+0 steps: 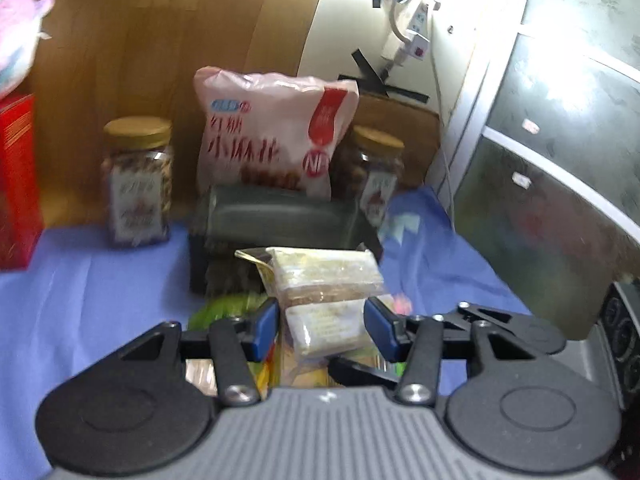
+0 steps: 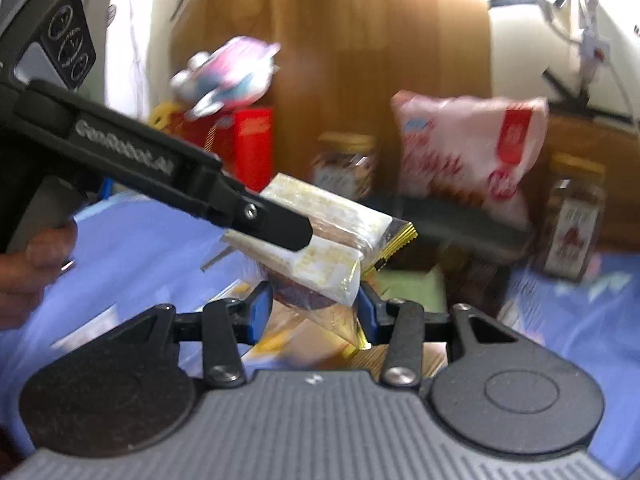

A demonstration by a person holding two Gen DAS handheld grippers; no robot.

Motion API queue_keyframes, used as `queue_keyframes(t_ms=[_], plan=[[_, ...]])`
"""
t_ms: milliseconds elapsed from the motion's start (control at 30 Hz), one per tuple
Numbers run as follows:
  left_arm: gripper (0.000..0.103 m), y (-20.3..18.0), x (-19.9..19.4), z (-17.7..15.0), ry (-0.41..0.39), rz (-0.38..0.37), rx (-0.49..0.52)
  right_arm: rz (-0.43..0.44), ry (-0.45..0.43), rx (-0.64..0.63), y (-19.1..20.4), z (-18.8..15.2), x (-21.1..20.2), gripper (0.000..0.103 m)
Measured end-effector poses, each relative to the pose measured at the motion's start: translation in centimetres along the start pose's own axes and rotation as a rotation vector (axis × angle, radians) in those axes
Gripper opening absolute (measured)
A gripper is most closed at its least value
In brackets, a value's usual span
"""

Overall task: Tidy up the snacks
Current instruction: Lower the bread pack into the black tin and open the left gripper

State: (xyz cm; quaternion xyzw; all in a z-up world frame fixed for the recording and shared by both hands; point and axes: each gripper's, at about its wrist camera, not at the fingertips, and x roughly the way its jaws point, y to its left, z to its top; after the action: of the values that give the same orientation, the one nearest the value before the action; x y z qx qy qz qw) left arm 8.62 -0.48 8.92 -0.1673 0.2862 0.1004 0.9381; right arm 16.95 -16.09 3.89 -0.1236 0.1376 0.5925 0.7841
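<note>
You hold a clear snack pack (image 1: 328,304) up in the air with your left gripper (image 1: 322,330); its blue pads pinch the pack from both sides; the pack is above the blue cloth (image 1: 92,280), just in front of the dark bin (image 1: 280,216) where the pink bag (image 1: 272,132) stands. Your right gripper (image 2: 316,312) sits near the same pack with its jaws spread; I cannot tell if it touches. I think you are carrying the pack; next, move it over the bin, then let go.

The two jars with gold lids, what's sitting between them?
In the left wrist view, a pink snack bag standing in a dark bin.
</note>
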Motion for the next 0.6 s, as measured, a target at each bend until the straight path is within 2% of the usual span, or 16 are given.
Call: queue_keyframes(t_ms=[167,300,433,600], plan=[[0.047,1.0,6.6,4.6,0.023,-0.022,-0.032,-0.043,0.019,0.039,-5.5,2.0,3.3,0.048],[0.048,1.6,10.8,6.2,0.035,-0.017,-0.045,-0.053,0.067,0.124,-9.7,2.2,6.1,0.048],[0.047,2.0,13.6,7.1,0.044,-0.008,-0.056,-0.068,0.088,0.160,-11.5,2.0,7.8,0.050],[0.048,1.8,15.5,7.1,0.062,0.020,-0.030,-0.114,0.060,0.153,-12.1,1.8,8.3,0.053]])
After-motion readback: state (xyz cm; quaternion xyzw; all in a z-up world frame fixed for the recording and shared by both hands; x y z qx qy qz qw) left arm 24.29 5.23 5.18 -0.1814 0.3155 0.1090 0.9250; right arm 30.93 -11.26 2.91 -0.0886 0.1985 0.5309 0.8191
